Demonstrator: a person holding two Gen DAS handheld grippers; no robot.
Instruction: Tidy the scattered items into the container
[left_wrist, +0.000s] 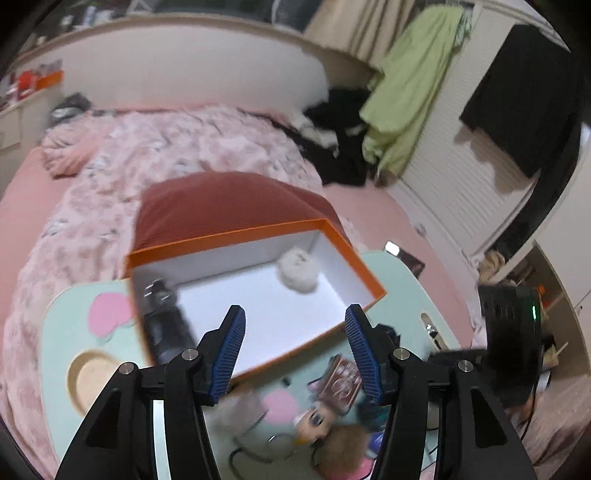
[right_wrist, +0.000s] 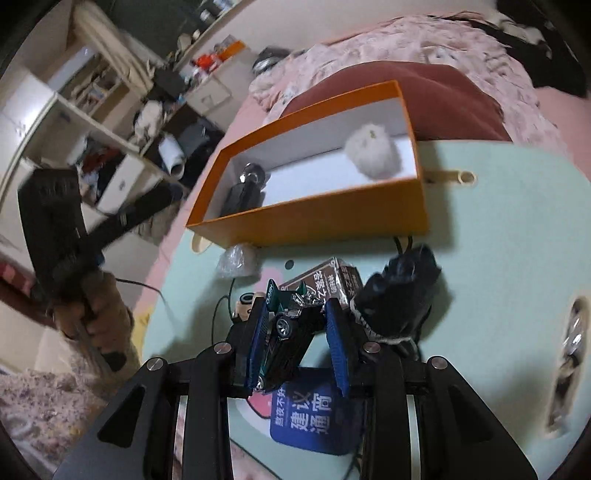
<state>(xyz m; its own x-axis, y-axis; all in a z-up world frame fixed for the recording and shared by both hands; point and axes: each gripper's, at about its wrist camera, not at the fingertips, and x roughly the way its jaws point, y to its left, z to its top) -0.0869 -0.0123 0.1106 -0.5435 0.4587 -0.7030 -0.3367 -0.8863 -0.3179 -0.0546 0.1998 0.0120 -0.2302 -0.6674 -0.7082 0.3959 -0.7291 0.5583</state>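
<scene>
An orange box (left_wrist: 354, 254) (right_wrist: 314, 218) with a white inside stands on a mint lap table (left_wrist: 399, 269) (right_wrist: 498, 236). In it lie a white fluffy ball (left_wrist: 297, 271) (right_wrist: 373, 153) and a black cylinder (left_wrist: 166, 325) (right_wrist: 245, 192). My left gripper (left_wrist: 295, 350) is open and empty above the box's near edge. My right gripper (right_wrist: 297, 332) is shut on a black and green toy car (right_wrist: 288, 332), held above the table in front of the box. On the table lie a brown card box (left_wrist: 341, 384) (right_wrist: 325, 280), a black fabric item (right_wrist: 402, 295), a blue card (right_wrist: 314, 417), a doll head (left_wrist: 314, 421) and a clear wrapper (right_wrist: 238, 262).
The table sits on a bed with a pink quilt (left_wrist: 147, 155) and a dark red cushion (left_wrist: 229, 199) behind the box. A metal item (right_wrist: 570, 339) lies at the table's right edge. The other hand and gripper (right_wrist: 62, 236) show at left. Shelves and clothes surround the bed.
</scene>
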